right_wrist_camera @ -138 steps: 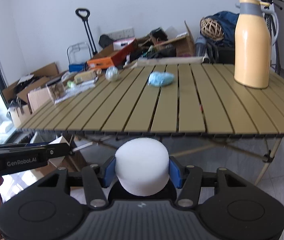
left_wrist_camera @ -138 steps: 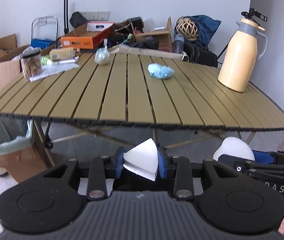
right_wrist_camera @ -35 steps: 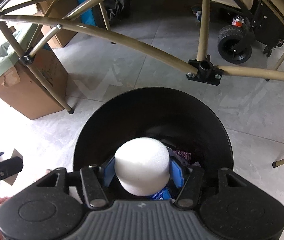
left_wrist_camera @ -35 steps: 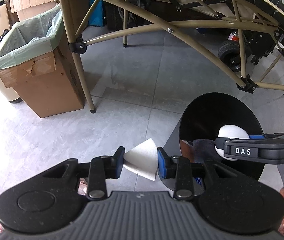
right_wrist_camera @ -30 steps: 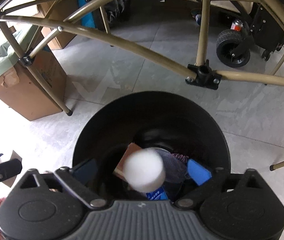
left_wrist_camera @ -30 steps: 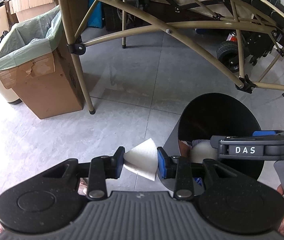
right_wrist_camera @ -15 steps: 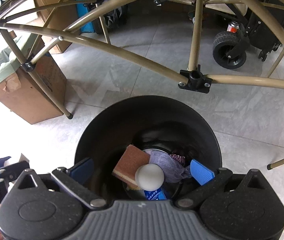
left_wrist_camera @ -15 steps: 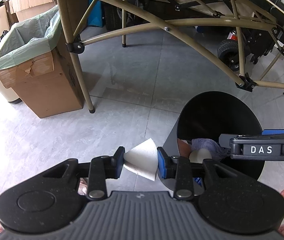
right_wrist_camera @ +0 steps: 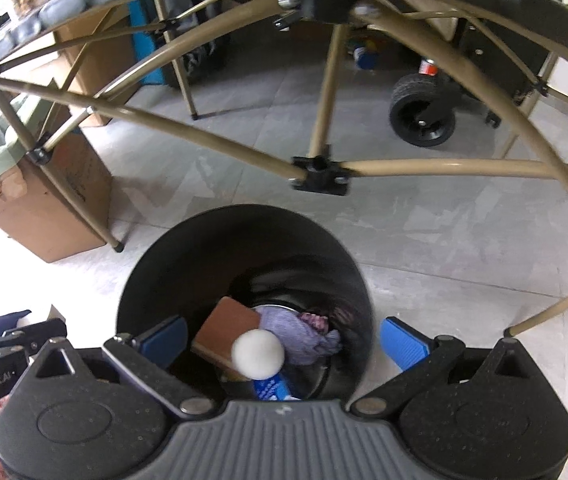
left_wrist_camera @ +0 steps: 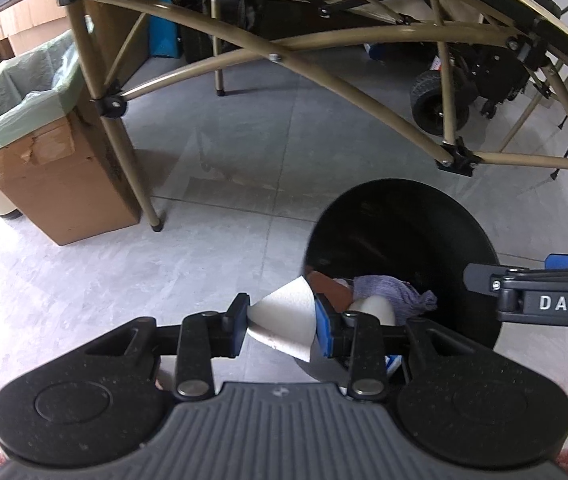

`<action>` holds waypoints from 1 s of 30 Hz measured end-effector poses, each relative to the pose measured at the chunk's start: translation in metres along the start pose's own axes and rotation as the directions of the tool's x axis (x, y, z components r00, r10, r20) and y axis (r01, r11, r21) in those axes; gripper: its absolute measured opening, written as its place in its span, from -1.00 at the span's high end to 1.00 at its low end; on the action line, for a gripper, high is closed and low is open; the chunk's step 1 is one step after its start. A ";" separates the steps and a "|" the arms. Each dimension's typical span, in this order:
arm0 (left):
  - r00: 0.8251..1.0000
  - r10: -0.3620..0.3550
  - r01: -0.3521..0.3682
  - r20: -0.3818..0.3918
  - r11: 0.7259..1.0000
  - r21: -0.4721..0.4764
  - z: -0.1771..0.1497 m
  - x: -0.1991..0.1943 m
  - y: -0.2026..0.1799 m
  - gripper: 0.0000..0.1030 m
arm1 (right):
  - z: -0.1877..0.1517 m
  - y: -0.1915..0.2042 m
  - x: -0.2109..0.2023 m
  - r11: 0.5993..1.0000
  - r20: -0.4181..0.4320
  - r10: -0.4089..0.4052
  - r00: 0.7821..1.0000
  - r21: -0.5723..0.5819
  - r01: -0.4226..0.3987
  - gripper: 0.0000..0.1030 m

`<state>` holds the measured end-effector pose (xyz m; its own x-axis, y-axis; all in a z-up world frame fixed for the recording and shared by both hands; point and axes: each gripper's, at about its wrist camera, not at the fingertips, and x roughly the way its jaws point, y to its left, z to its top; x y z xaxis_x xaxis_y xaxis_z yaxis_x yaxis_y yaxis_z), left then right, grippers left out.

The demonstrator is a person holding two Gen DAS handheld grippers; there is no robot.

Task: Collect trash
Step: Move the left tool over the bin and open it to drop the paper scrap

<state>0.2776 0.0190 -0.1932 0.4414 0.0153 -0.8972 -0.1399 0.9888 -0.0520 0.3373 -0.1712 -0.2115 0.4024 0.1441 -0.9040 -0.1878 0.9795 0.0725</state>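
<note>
Folded white paper scrap (left_wrist_camera: 282, 322), pinched in left claw (left_wrist_camera: 282, 326) just left of black bin (left_wrist_camera: 464, 216), whose mouth lies to that claw's right; right claw (right_wrist_camera: 282, 338) spread empty above it, white foam ball (right_wrist_camera: 258, 354) inside.

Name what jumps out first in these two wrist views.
The black bin on the grey floor in front of the folding table's legs, with a white ball lying inside on a brown block and purple cloth. The right gripper stands wide open and empty over it. The left gripper, beside the bin's rim, is shut on a folded white paper.
</note>
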 end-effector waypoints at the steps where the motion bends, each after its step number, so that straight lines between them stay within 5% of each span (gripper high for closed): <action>1: 1.000 -0.004 0.004 -0.002 1.000 0.005 0.000 0.000 -0.003 0.33 | 0.000 -0.005 -0.002 1.000 0.003 -0.006 1.000 0.005 0.006 -1.00; 16: 0.998 -0.057 0.057 -0.003 0.988 0.141 0.005 0.012 -0.085 0.33 | -0.005 -0.080 -0.043 0.986 0.088 -0.127 0.988 0.123 0.116 -1.00; 30: 1.000 -0.012 0.017 -0.026 0.979 0.202 0.010 0.040 -0.125 0.33 | -0.008 -0.118 -0.049 0.962 0.097 -0.182 0.979 0.221 0.157 -1.00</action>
<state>0.3221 -0.1027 -0.2182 0.4199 -0.0008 -0.9076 0.0492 0.9985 0.0219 0.3330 -0.2953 -0.1788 0.5146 -0.0238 -0.8571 0.0807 0.9965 0.0208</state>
